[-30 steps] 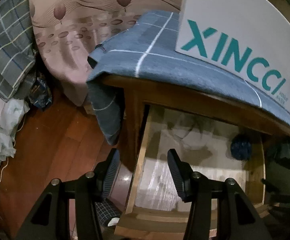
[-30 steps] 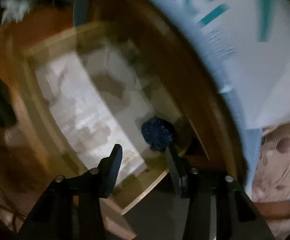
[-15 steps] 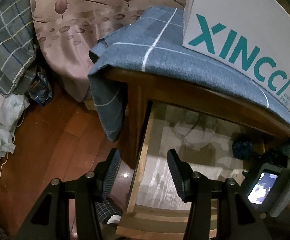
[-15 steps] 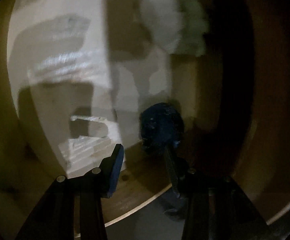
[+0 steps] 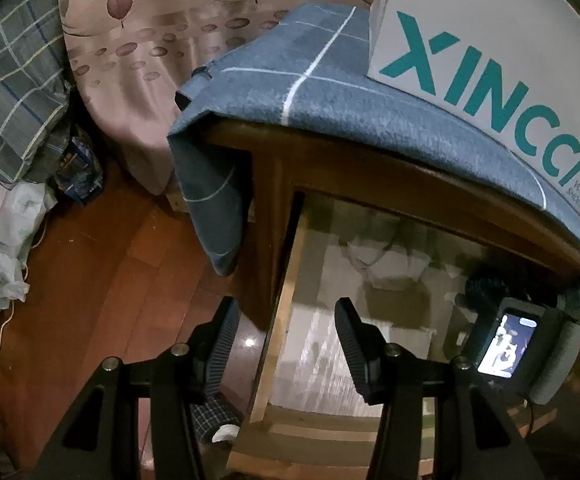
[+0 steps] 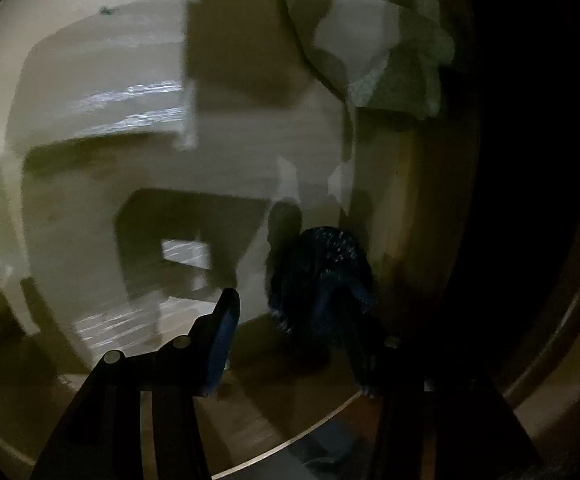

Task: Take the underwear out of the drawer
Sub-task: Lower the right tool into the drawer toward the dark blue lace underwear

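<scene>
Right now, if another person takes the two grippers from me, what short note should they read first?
Left gripper: open, empty, above the left edge of the open drawer.
Right gripper: inside the drawer, jaws opening; the dark blue bundle sits between and just ahead of its fingers, not gripped.
A pale cloth lies farther back in the drawer.
Done: drawer open, right gripper at the bundle.
Left: close on the bundle, probably the underwear, lift it out.
</scene>
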`<control>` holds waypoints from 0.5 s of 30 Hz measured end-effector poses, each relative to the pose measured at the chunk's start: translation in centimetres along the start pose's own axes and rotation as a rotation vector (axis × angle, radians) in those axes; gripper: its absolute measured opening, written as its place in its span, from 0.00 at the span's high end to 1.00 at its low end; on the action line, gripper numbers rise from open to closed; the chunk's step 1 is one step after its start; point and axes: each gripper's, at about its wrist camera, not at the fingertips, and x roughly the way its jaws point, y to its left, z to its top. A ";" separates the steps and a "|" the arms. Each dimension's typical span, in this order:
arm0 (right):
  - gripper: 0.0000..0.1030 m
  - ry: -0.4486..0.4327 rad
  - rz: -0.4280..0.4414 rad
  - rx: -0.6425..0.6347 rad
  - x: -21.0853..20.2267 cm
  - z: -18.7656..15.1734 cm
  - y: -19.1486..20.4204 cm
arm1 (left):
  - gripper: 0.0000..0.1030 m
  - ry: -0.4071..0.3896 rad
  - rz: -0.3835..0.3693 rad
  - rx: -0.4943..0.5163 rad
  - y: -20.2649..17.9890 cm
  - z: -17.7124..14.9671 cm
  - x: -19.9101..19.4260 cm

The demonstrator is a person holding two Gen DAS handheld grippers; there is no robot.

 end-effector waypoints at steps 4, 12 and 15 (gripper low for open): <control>0.54 -0.003 0.013 -0.011 0.1 0.4 -0.5 | 0.50 0.006 0.002 0.008 -0.1 0.0 0.1; 0.76 -0.028 0.108 0.087 0.5 -0.5 -2.9 | 0.50 0.012 0.001 0.002 0.0 0.0 0.3; 0.86 -0.045 0.145 0.144 0.5 -0.8 -4.3 | 0.50 0.020 0.000 0.000 0.1 -0.1 0.4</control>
